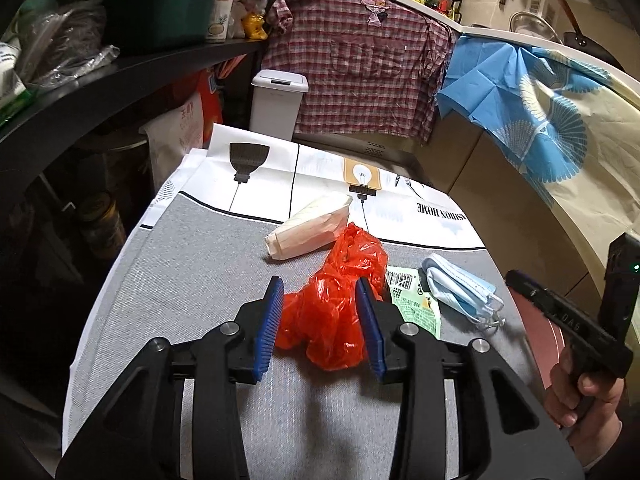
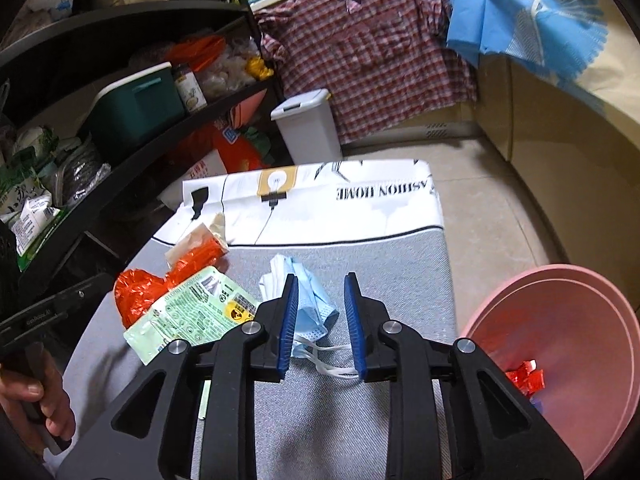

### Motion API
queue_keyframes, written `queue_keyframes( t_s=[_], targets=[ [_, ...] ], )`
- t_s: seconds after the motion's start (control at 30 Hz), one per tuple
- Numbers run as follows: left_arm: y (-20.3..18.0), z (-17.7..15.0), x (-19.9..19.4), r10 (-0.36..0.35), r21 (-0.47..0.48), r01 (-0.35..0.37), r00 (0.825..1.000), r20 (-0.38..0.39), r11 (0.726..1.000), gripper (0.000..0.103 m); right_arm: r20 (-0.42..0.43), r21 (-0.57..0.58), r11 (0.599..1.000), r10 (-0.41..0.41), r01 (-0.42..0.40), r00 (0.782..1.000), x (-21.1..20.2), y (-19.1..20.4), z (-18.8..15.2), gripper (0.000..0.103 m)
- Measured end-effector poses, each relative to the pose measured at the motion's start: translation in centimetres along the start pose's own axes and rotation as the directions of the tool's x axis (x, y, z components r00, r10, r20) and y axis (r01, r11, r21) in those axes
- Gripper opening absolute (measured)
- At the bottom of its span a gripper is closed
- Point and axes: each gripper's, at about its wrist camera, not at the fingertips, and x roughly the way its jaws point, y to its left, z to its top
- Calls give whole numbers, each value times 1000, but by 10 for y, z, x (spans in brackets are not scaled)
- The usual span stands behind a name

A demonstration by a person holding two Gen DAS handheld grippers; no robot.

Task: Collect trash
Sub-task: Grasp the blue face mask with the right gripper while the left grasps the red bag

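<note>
Crumpled red plastic bag on the grey tablecloth, just left of the green wrapper: featherlight, soft, slippery; best pinched at the bunched middle. Left gripper released, pads either side of the bag, seemingly not pressing. Blue face mask right of the wrapper: limp, light; better taken by the folded body than the loops. Right gripper released around it. Pink basin, right of the mask, holding one red scrap. White lidded bin beyond, lid down.
</note>
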Motion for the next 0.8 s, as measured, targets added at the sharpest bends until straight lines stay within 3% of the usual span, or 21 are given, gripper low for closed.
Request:
queue_keyframes(
  t_s=[0.33,0.43,0.5,0.57,0.8],
  targets=[
    [-6,-10,14,-26,32,28,997,-66,999,36,-111,-49,999,13,-18,994,30,8,-12,26],
    [-8,-13,15,-24,43,27,996,-84,999,27,-130,-65,998,7,-16,991,32,10,-16,20],
    [-9,-15,15,-13,52,18,996,-89,999,22,-138,-70,997,11,-21,990,32,10,-17,8],
    [-10,-16,13,-4,58,10,996,-89,998,19,-138,-78,997,5,-16,990,30,11,-18,4],
    [-7,-15,-3,43,67,-39,997,-61,997,14,-117,-91,996,-7,-3,993,18,11,-19,2]
  ],
)
